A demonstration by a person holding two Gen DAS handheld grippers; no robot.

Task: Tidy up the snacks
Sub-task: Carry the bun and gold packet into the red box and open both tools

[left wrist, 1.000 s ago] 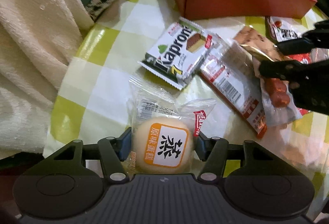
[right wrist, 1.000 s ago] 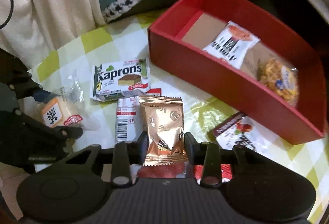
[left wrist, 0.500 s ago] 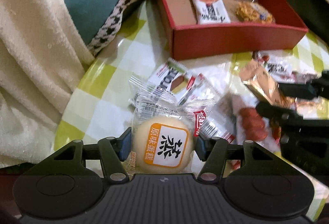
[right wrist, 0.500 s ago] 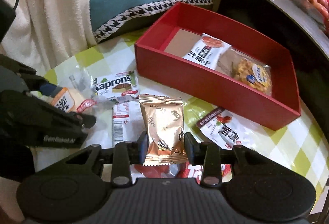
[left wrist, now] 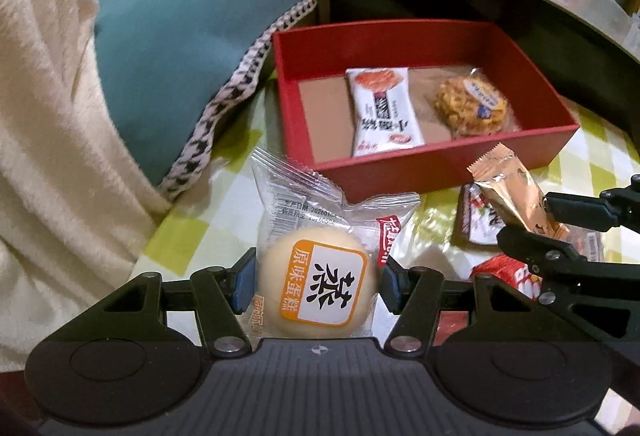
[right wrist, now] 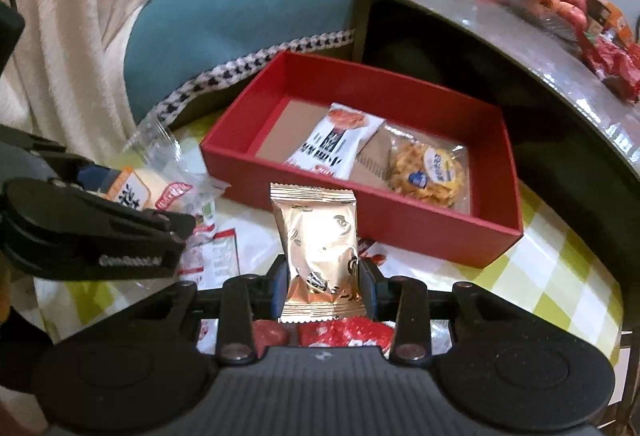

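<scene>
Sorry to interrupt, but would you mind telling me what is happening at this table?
A person is sorting snacks with two handheld grippers. The left gripper is shut on a wrapped round cake, and the right gripper is shut on a gold packet. Both are held above the checked table near the red box, which already holds a white packet and a yellow cookie. More snacks lie loose on the table.

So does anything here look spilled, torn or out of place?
Nothing spilled or torn. Several snack packets lie loose on the checked tablecloth outside the red cardboard box, which holds only two.
</scene>
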